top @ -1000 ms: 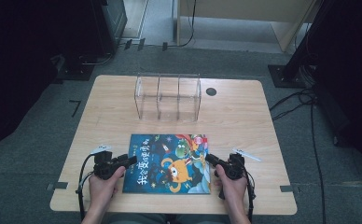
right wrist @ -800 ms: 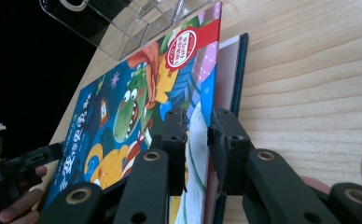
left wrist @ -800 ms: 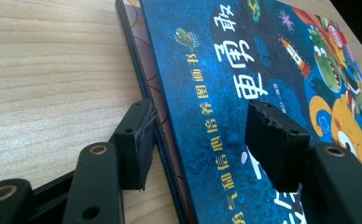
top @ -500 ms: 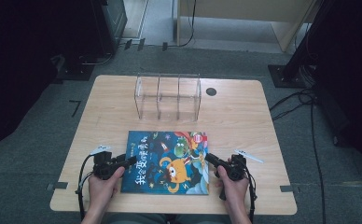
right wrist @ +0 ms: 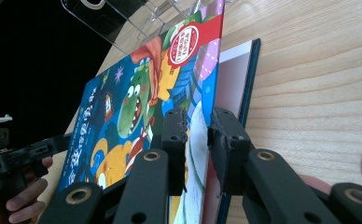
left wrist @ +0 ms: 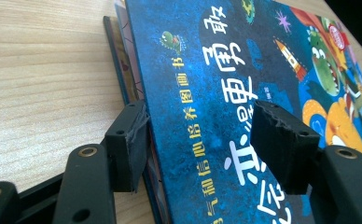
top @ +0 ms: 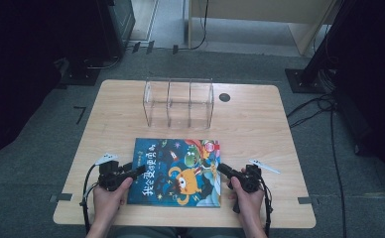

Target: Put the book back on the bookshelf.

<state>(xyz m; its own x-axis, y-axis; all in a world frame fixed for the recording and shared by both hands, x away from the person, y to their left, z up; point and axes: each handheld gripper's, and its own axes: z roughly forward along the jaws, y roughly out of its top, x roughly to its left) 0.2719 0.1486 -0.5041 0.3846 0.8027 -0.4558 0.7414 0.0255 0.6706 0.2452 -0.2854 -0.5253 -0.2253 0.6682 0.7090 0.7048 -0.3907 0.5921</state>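
1. High view: A picture book [top: 178, 171] with a blue cover lies on the wooden worktop [top: 260, 124], near the edge at 6 o'clock. A clear plastic rack [top: 178, 102] with three slots stands at 12 o'clock from the book, a little apart from it. The left gripper [top: 140, 171] is at the book's 9 o'clock edge, held in a hand [top: 107, 202]. The right gripper [top: 220, 168] is at the book's 3 o'clock edge, held in the other hand [top: 248, 201].

2. Left gripper view: The book's blue cover [left wrist: 244, 84] is lifted a bit, and pages show under it. The left gripper [left wrist: 207, 140] has its jaws around the cover's edge. One jaw is under the cover and looks to touch it. The other jaw is above the cover with a gap, so the jaws are let go and do not squeeze. They have just been opening wider, with the cover between them. The worktop [left wrist: 39, 70] is at 9 o'clock.

3. Right gripper view: The right gripper [right wrist: 198, 140] has its jaws clenched tight on the cover's edge [right wrist: 202, 121]. The cover is lifted off the pages [right wrist: 233, 79] below. The clear rack [right wrist: 142, 18] is at 12 o'clock. The left gripper [right wrist: 34, 150] and its hand [right wrist: 11, 196] are far off at 8 o'clock.
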